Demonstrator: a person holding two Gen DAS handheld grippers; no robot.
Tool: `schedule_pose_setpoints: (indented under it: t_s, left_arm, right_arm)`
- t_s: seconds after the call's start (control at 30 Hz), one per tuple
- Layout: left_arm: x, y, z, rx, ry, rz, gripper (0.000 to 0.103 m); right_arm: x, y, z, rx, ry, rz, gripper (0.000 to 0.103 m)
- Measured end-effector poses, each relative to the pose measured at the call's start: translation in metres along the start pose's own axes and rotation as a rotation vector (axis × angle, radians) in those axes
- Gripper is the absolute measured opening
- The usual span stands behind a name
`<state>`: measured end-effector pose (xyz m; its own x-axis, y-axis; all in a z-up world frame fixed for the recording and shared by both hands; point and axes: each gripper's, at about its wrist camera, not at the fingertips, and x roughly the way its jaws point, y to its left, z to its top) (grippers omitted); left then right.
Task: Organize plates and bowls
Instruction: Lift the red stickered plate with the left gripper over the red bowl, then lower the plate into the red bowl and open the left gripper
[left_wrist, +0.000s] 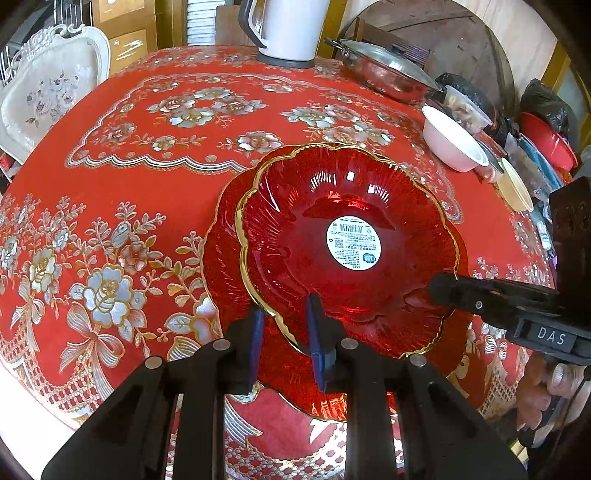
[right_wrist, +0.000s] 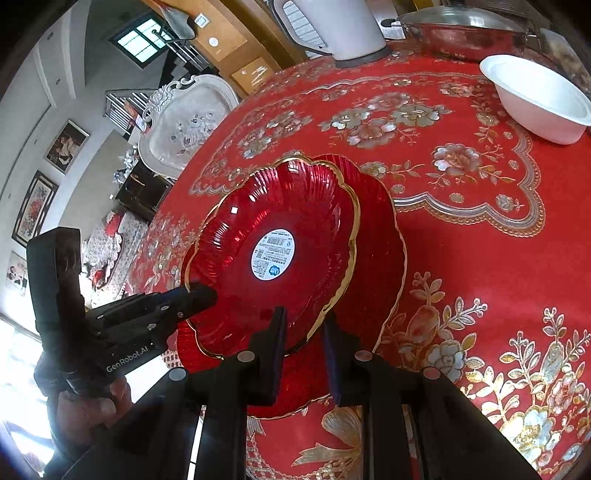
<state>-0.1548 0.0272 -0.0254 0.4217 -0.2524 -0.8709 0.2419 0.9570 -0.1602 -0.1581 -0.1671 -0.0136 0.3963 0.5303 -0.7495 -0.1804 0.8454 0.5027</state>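
Red glass plate (left_wrist: 351, 206) has its rim pinched by both hand-held grippers (left_wrist: 286, 332) (right_wrist: 303, 343).

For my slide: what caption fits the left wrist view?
Both grippers clamp the red gold-rimmed glass plate over a second red plate.

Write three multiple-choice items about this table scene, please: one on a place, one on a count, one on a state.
1. Where does the round white barcode sticker sit?
A. In the middle of the upper red glass plate with gold scalloped rim
B. On the white bowl
C. On the tablecloth

2. How many red plates are stacked?
A. One
B. Two
C. Four

3. How do the left gripper and right gripper stand?
A. Both clamp the upper plate's rim
B. Both hang wide open
C. Only the left grips

Answers: 1 A, the sticker lies at the plate's centre; 2 B, a lower red plate shows underneath; 3 A, each gripper's pads straddle the gold rim.
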Motion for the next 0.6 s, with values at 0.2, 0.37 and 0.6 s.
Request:
schedule_pose_setpoints:
  t_s: [0.2, 0.37, 0.6]
  left_arm:
    - [-0.0007, -0.0001, -0.0016, 0.003, -0.002, -0.007, 0.02]
    - [-0.0023, 0.0026, -0.0012, -0.009, 0.001, -0.024, 0.02]
    - [-0.0036, 0.0071, 0.0019, -0.035, 0.011, -0.041, 0.021]
  right_arm:
    - [0.0006, -0.0017, 0.0023, -0.009, 0.009, 0.006, 0.02]
    - [0.0012, 0.0034, 0.0011, -0.04, 0.023, -0.005, 0.023]
    - [0.0033, 0.0036, 0.0061, -0.034, 0.043, 0.004, 0.025]
